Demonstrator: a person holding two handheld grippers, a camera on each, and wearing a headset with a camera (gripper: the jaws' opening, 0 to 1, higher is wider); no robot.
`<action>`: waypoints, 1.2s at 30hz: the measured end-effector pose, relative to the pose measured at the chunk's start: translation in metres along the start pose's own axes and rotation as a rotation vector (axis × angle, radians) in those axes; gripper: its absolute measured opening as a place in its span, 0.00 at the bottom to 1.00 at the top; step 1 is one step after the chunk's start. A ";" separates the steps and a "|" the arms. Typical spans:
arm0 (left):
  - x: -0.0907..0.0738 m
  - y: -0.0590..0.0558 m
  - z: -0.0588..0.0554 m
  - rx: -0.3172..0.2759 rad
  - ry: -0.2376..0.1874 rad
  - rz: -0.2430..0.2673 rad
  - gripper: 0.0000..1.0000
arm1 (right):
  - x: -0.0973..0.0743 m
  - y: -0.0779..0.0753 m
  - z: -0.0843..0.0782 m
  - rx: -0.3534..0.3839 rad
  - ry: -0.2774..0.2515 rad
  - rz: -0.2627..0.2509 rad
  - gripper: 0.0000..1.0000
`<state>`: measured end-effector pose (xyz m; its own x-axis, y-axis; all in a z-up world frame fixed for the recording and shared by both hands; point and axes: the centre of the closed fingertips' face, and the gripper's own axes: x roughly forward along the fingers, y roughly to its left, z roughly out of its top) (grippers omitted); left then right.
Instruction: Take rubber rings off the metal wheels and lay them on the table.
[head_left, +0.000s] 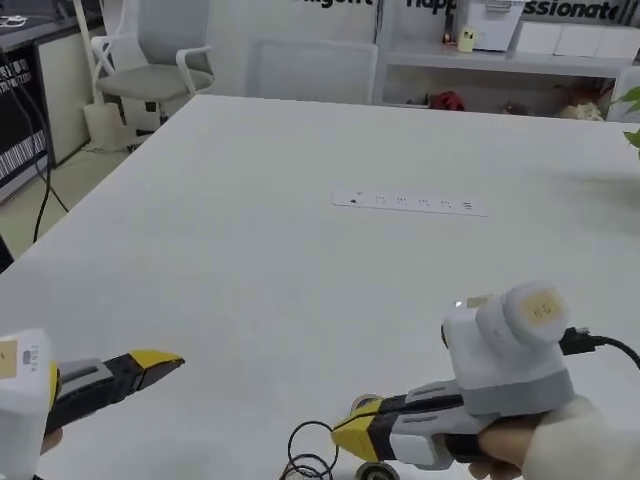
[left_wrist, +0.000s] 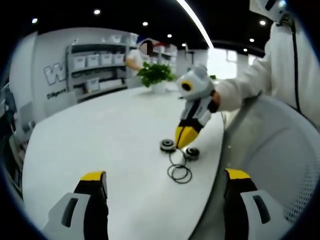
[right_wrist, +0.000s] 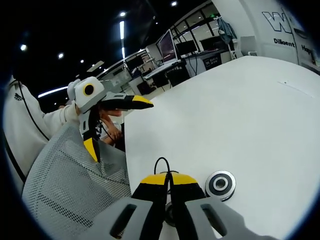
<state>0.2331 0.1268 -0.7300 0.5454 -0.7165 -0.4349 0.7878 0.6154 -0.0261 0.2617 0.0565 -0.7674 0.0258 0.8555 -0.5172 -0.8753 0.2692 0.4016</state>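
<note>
Rubber rings (left_wrist: 178, 170) lie on table (left_wrist: 100, 140) beside metal wheels (left_wrist: 167, 145).

office with monitors (right_wrist: 186, 47) and shelves (left_wrist: 95, 67)

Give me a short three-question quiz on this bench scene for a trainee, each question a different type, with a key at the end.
1. True or false: the jaws of the left gripper are shut.
2. In the left gripper view, how many metal wheels flank the tip of the right gripper?
3. Where do the loose rubber rings lie? A: on the table, near its edge. B: on a chair seat. C: on a shelf.

Key: 1 false, they stand wide apart. 2 two. 3 A.
</note>
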 end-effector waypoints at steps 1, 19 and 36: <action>0.000 -0.001 0.000 -0.005 -0.001 0.000 0.98 | 0.002 0.000 -0.002 -0.004 0.008 0.001 0.00; -0.003 -0.002 -0.011 -0.033 0.009 0.007 0.97 | 0.013 -0.004 -0.021 -0.008 0.077 -0.020 0.00; -0.002 -0.003 -0.012 -0.037 0.015 0.006 0.96 | 0.014 -0.009 -0.025 -0.006 0.090 -0.040 0.00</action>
<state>0.2266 0.1304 -0.7404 0.5450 -0.7081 -0.4489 0.7735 0.6312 -0.0566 0.2575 0.0554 -0.7974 0.0177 0.8010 -0.5983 -0.8775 0.2993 0.3747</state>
